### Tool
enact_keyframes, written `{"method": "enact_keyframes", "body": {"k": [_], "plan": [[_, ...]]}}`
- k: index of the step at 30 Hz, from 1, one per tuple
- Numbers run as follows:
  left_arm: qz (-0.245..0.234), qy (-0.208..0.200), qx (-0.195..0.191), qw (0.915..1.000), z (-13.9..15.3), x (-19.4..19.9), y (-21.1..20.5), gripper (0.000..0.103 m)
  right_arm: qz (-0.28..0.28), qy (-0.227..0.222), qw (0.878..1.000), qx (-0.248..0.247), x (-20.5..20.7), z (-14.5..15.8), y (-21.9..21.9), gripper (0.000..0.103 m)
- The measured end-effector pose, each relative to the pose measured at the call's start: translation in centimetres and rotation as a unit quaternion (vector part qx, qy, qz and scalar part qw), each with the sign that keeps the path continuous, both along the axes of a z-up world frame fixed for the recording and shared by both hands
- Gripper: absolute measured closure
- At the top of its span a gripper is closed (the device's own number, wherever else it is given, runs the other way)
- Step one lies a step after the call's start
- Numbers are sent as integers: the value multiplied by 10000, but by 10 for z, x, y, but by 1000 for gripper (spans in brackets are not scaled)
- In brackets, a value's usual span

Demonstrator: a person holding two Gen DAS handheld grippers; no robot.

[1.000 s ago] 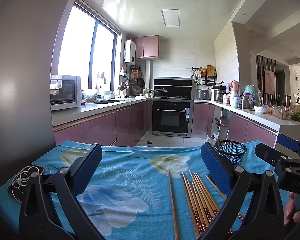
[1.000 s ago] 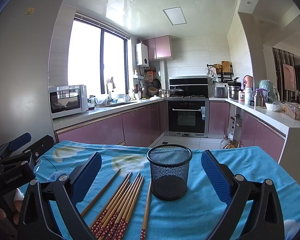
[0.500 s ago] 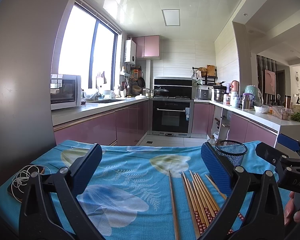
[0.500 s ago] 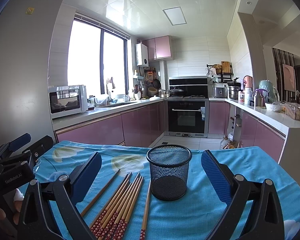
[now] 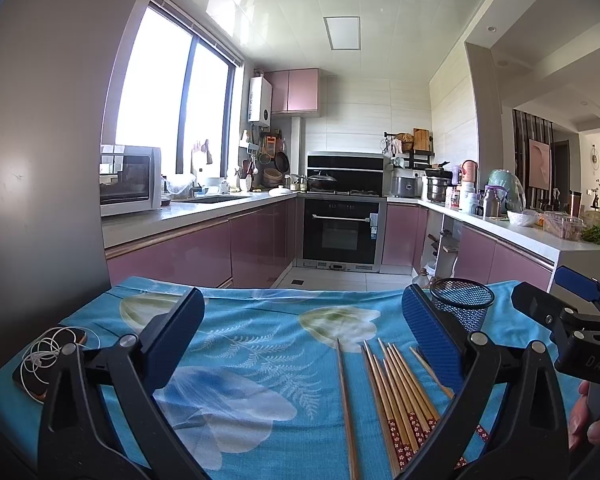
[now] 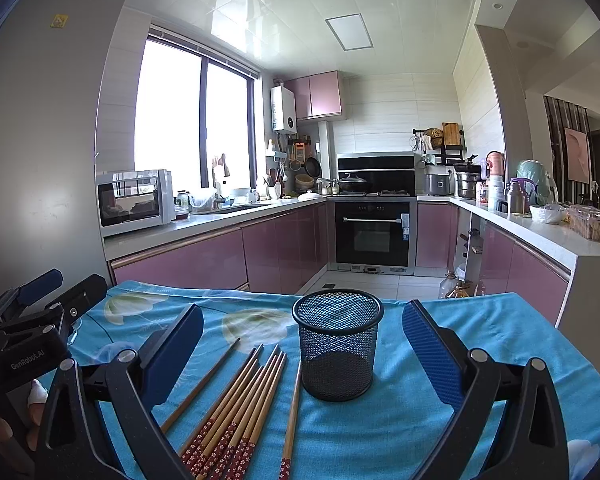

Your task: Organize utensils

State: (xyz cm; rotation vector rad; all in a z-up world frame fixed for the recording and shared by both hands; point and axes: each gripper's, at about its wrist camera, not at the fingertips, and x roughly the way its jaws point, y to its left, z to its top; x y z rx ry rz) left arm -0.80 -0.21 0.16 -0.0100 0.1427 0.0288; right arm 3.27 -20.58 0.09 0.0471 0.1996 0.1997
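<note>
While both grippers, left gripper and right gripper, gape empty above the blue floral tablecloth, wooden red-ended chopsticks lie just left of the upright black mesh cup.

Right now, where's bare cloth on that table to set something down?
Free: the wide stretch of tablecloth between the phone with coiled cable at the left edge and the lone chopstick; also the cloth right of the mesh cup, towards the table's right edge. Crowded: the chopsticks fanned just left of the cup.
</note>
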Motion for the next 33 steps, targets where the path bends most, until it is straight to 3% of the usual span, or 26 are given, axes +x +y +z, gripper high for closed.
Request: {"method": "enact_keyframes", "body": {"k": [20, 28, 33], "plan": [[-118, 112, -5, 9999, -5, 1, -1, 6, 45, 69, 10000, -14, 3, -1, -3, 7], [-269, 366, 9, 9990, -7, 11, 2, 6, 134, 218, 9997, -63, 8, -3, -3, 7], [-405, 730, 67, 9965, -12, 25, 2, 6, 323, 607, 9975, -152, 18, -11, -3, 7]]}}
